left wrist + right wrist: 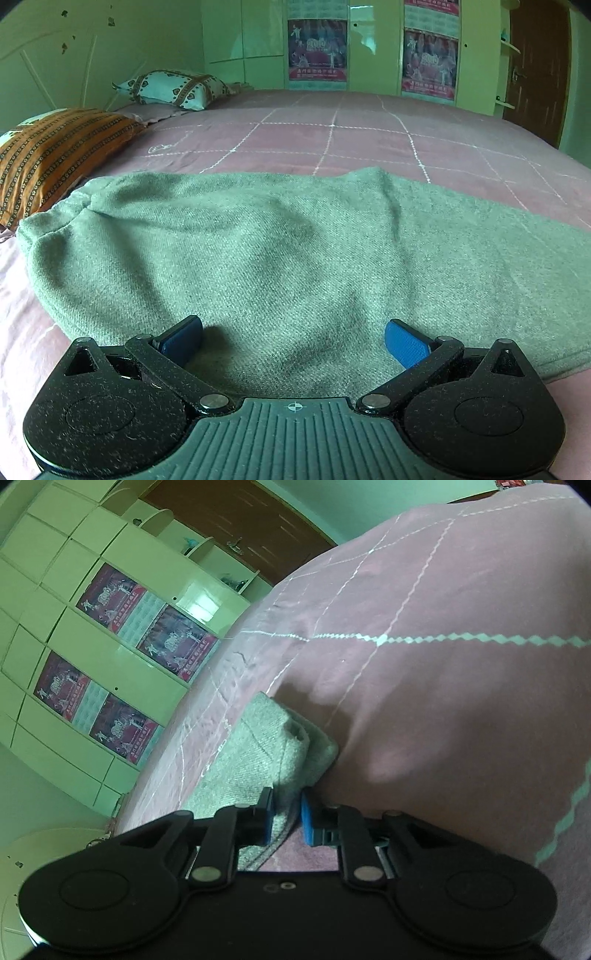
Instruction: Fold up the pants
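Observation:
Grey-green knit pants (280,254) lie spread across the pink bed in the left wrist view, waist end bunched at the left. My left gripper (293,338) hovers just over their near edge, blue pads wide apart and empty. In the right wrist view, my right gripper (287,814) is shut on the leg end of the pants (269,749), with the fabric pinched between the blue pads and the folded cuff sticking out beyond them. The view is tilted.
The pink bedspread (369,133) with white grid stitching stretches far behind the pants. An orange patterned pillow (55,147) and a white patterned pillow (173,88) sit at the left. Green wardrobes with posters (317,51) and a brown door (535,66) stand beyond the bed.

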Tool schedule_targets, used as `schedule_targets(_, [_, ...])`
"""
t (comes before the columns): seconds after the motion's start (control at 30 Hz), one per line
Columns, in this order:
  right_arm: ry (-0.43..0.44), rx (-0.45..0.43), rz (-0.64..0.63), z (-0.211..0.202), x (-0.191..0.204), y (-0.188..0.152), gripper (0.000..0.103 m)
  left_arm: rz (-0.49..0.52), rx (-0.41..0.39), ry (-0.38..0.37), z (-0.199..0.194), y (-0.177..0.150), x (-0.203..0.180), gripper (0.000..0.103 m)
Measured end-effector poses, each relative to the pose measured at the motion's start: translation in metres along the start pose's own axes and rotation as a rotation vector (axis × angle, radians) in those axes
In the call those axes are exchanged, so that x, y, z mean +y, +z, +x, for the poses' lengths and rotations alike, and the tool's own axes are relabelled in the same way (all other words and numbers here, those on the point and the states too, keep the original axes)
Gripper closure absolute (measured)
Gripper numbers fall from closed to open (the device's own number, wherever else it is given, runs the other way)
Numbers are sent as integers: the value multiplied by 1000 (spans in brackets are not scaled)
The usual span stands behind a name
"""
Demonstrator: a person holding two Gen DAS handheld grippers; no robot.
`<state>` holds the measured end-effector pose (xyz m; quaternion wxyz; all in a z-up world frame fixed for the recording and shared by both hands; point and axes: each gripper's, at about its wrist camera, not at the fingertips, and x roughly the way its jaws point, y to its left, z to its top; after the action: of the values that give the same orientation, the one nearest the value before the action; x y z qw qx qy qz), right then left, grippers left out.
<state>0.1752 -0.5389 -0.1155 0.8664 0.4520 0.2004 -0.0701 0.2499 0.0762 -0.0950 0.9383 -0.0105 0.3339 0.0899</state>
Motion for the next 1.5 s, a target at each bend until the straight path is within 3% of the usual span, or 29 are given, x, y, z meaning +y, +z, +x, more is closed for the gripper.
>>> schedule_targets(0.1, [6,-9,8,-1,-3,-1,96,-9,15,2,-7,6,-3,0])
schedule_targets(0.2, [6,-13,6,-3,-4,-3,96,-65,-2,-55,-25,10,-21,0])
schedule_targets(0.3, [8,-19,6,-5,-5,-5,96,-73,30,-136,-29,8,-65,0])
schedule_targets(0.53, [43,-19,47,-15,-11,-6,91,70,57,-272,-43,3,-198,0])
schedule_targets(0.67, [96,-30,82,-25,-15,-8,82,121,75,-283,-48,5,-235,0])
schedule_targets(0.8, [127,-33,117,-26,-19,-7,79,155,76,-240,-45,-1,-248,0])
schedule_targets(1.03, [129,-35,136,-28,-17,-8,81,154,65,-247,-49,-4,-248,0])
schedule_targets(1.2, [9,6,97,-27,-2,-8,81,153,68,-253,-45,-2,-247,0])
schedule_targets(1.4, [-6,45,87,-6,0,1,83,154,67,-256,-42,-2,-247,0])
schedule_targets(1.5, [-20,63,48,4,3,5,98,153,66,-256,-42,-2,-247,0])
